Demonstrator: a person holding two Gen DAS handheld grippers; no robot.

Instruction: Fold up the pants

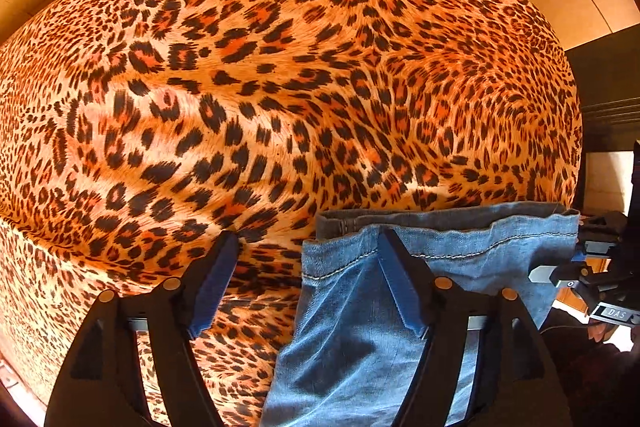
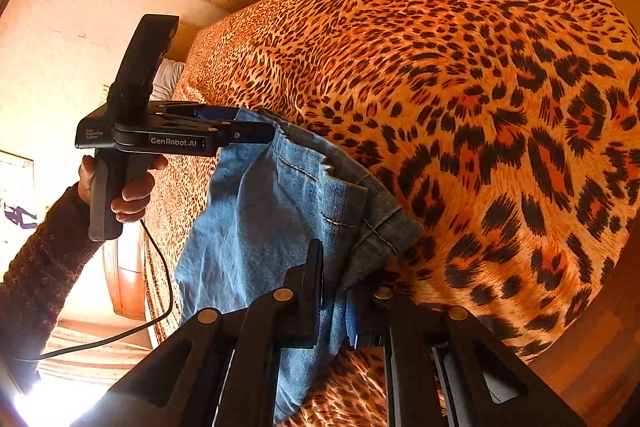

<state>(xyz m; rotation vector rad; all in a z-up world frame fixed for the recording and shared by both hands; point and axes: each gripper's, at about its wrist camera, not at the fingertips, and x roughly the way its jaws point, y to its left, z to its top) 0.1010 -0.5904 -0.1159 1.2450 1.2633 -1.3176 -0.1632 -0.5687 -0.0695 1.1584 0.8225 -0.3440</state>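
We see the left gripper point(image 1: 308, 259) wide, releasing the jeans point(image 1: 400, 307) on the bed point(image 1: 280, 87); the right gripper point(image 2: 344, 291) pinches denim; folding looks barely begun.

Warm orange light tints both fisheye views, edges bowed and darkly vignetted, white glare point(image 2: 48, 399) blowing out the right wrist view's lower-left corner.

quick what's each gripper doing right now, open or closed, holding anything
Left gripper: open, jaws apart, one finger lying on the jeans.
Right gripper: closed on the jeans.
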